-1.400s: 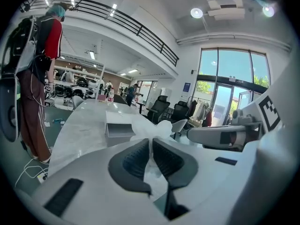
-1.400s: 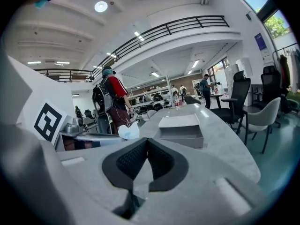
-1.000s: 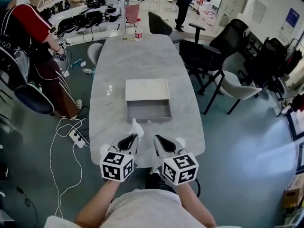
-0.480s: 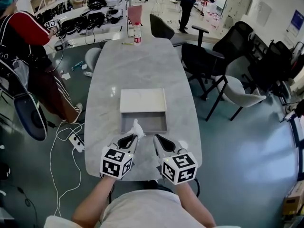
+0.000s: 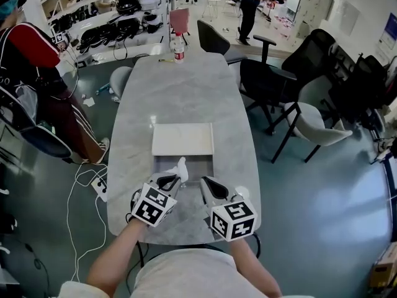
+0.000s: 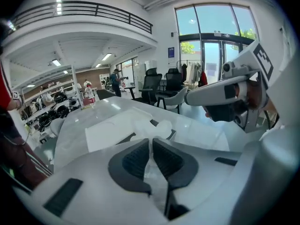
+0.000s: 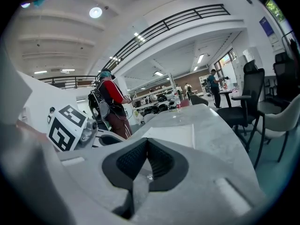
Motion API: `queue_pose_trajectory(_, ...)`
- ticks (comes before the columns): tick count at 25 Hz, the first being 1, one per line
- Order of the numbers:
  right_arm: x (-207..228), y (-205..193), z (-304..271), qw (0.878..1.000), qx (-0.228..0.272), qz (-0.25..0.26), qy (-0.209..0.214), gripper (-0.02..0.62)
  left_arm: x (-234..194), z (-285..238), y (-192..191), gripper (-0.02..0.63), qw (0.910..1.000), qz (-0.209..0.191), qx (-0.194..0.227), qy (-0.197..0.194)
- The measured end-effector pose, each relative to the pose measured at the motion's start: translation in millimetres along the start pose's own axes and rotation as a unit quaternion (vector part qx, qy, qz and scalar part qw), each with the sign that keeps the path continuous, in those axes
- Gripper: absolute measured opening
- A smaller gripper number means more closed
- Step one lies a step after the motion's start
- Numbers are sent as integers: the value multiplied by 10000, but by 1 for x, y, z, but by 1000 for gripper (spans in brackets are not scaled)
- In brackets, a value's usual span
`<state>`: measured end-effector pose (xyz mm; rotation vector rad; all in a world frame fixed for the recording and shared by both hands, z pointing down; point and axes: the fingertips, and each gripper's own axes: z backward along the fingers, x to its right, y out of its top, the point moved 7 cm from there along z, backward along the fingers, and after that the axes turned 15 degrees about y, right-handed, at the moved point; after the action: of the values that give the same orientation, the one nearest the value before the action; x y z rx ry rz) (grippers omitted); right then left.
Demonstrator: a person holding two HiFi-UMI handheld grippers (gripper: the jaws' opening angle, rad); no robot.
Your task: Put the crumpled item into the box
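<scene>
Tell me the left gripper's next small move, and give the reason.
Probably carry the left gripper a little forward over the box, then open it. Its jaws are shut on the crumpled item, which seems to hang just at the box's near edge, not clearly over the grey inside. The lid lies open beyond.

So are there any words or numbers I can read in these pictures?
No text here can be read.
Bottle label: red, but the print is too small.
Blue wall sign: too blurred.
Marker cubes: only black-and-white square patterns, no letters or numbers.
</scene>
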<state>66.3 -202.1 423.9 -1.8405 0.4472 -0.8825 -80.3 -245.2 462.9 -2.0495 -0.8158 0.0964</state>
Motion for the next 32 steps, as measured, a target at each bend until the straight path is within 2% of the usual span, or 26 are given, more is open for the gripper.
queue_pose_trajectory(4,15,-1,-2,10000,-54,-49,69,5,3,-17,4,29,9978,-635,-196,26)
queue_pose_trajectory(10,36,-3,-6,9997,-132,-129,155,5,5,-42,8,29,9912,-1246,-417,-144)
queue_pose_trajectory(18,60,-4,-14,9992,-158,-273,258,5,16,-71,7,29,9749,-2022,-755,-546)
queue_pose_trajectory(32,90,-12,-27,9980,-239,-505,302,5,22,-114,-1,29,9584,-2503,-1133,-777)
